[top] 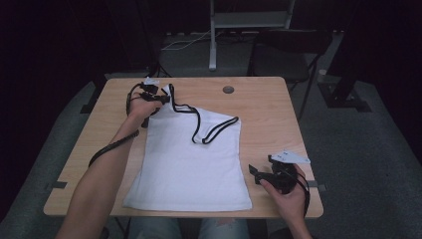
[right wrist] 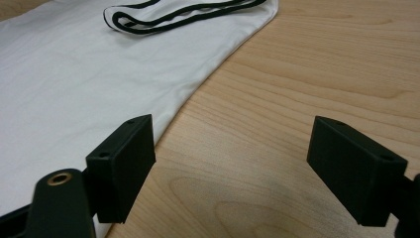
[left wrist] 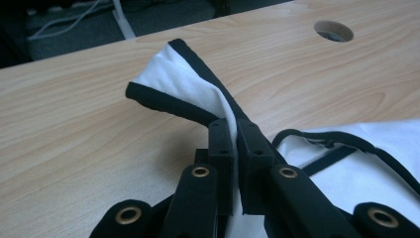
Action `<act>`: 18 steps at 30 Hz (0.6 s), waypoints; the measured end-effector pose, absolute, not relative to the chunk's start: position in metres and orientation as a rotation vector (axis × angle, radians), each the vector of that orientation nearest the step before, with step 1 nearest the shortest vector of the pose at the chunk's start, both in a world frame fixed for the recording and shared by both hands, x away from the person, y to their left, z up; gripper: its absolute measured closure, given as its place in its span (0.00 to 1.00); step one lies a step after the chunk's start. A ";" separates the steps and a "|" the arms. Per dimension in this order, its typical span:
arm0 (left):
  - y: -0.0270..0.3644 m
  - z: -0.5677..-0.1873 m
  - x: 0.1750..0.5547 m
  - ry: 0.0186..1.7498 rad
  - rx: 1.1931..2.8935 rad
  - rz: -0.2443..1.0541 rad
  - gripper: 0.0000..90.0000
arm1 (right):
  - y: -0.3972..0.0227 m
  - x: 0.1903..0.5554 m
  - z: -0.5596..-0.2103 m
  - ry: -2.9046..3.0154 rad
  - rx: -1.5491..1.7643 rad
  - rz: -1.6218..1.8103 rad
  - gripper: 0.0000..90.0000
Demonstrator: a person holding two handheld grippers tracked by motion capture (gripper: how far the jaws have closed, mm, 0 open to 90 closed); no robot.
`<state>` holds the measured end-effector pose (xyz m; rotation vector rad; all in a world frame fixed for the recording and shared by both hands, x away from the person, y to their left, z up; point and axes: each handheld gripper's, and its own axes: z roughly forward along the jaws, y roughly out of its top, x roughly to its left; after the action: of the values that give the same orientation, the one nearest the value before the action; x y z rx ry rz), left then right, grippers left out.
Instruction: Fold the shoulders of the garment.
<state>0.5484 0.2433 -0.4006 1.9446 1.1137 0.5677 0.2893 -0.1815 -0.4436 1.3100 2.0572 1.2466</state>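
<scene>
Forearms entering from six o'clock were seen nearest in the high view, above a pale wooden table (top: 259, 99) set on grey flooring in a dark room. A black chair (top: 288, 55) was placed beyond the far edge at one o'clock, and a light metal stand (top: 213, 40) with pale cables at twelve o'clock. A round cable hole (top: 228, 89) was cut near the table's far edge.

Across the middle of the table a white tank top (top: 194, 164) with black trim was spread flat. Its long axis was laid from hem at six o'clock to straps at twelve o'clock, tilted slightly towards eleven. One shoulder strap (top: 171, 94) was drawn out towards eleven o'clock; the other was left lying flat at one o'clock of the garment's middle.

The left gripper (top: 160, 98) was held at the far left corner of the garment. In the left gripper view, a detail lost from above was shown: the jaws were clamped tight on the strap (left wrist: 188, 84), whose looped end was lifted clear of the wood and pointed away towards eleven o'clock.

The right gripper (top: 255, 174) was held at four o'clock, just beside the top's side edge. In the right gripper view its jaws were seen spread wide over bare wood, with nothing between them and the cloth's edge (right wrist: 198, 89) just past the left jaw.
</scene>
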 end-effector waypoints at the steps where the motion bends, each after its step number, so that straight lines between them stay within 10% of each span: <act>1: 0.243 -0.401 0.546 1.107 1.944 0.573 0.96 | -0.181 0.289 -0.444 2.057 1.309 1.246 0.20; 18: 0.241 -0.417 0.501 0.997 1.905 0.639 0.96 | -0.181 0.290 -0.444 2.061 1.311 1.236 0.20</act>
<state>0.5009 0.2409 -0.4170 1.9054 0.9970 0.6394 0.2897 -0.1806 -0.4436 1.3107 2.0609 1.2356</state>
